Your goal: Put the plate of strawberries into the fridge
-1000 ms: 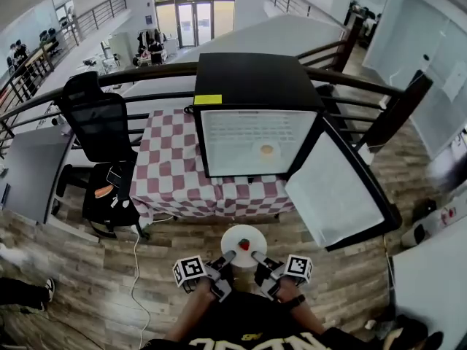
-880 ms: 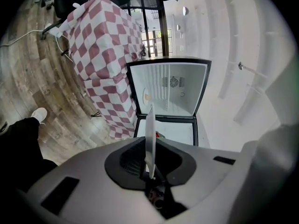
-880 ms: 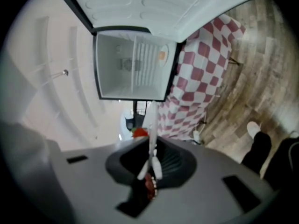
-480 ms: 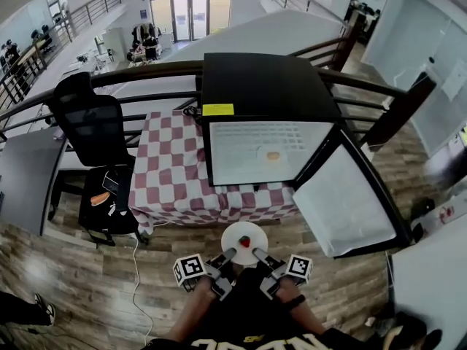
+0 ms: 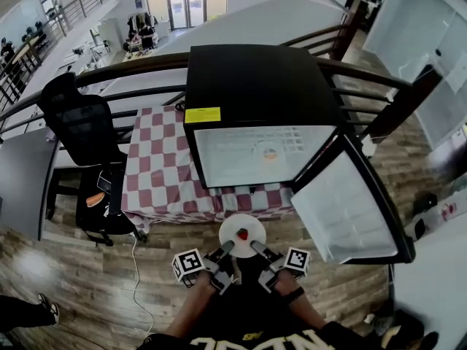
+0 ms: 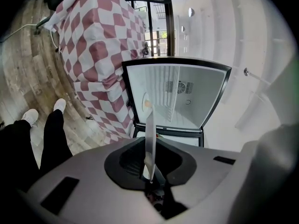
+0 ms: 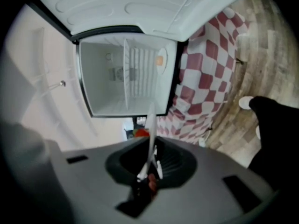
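A white plate (image 5: 252,227) with one red strawberry (image 5: 242,233) is held low in front of me, in the head view. My left gripper (image 5: 228,247) is shut on its left rim and my right gripper (image 5: 255,246) on its right rim. In the left gripper view the plate (image 6: 149,134) shows edge-on between the shut jaws of the gripper (image 6: 150,174). The right gripper view shows the plate (image 7: 150,125) edge-on in the gripper (image 7: 149,164), with the strawberry (image 7: 141,133) beside it. The black fridge (image 5: 255,79) stands ahead with its white inside (image 5: 248,159) showing.
The fridge door (image 5: 343,206) hangs open to the right. A small orange item (image 5: 269,152) sits inside. A table with a red-and-white checked cloth (image 5: 157,173) stands left of the fridge, a black office chair (image 5: 80,119) beyond it. A cable (image 5: 136,268) runs over the wooden floor.
The fridge has grown larger and nearer in the head view. The plate, still held by both grippers, has come closer to the open fridge front.
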{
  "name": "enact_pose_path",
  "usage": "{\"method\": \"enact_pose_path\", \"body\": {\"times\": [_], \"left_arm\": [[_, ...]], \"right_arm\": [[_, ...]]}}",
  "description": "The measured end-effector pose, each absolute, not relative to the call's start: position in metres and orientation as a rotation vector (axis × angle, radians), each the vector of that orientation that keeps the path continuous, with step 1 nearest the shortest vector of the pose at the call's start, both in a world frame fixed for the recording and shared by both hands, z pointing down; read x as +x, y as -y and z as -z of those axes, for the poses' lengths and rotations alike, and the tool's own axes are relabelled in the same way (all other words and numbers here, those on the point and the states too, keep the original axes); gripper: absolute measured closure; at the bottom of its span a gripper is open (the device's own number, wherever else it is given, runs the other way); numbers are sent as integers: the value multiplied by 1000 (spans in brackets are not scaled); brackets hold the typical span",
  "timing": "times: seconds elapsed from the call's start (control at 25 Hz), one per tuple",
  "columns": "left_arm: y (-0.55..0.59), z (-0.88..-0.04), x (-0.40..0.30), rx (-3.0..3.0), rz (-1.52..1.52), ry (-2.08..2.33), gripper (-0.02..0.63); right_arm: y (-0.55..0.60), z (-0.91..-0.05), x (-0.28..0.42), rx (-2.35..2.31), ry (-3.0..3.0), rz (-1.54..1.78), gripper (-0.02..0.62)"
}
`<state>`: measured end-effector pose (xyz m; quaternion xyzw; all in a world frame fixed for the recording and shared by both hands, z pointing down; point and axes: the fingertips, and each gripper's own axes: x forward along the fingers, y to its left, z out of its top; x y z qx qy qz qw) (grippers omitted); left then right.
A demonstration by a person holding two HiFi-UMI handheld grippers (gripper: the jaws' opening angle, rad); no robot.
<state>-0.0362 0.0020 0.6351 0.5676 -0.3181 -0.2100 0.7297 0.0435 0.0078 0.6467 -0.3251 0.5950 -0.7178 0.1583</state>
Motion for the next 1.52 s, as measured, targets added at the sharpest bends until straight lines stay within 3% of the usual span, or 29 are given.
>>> {"method": "enact_pose_path", "body": {"times": [0.92, 1.52], "left_arm": [[128, -679, -41, 1318, 359, 933, 566], [198, -714, -50, 1282, 387, 986, 566]], "right_arm": [[124, -687, 33, -950, -1963, 2075, 555], [193, -720, 25, -1002, -1821, 2032, 555]]}}
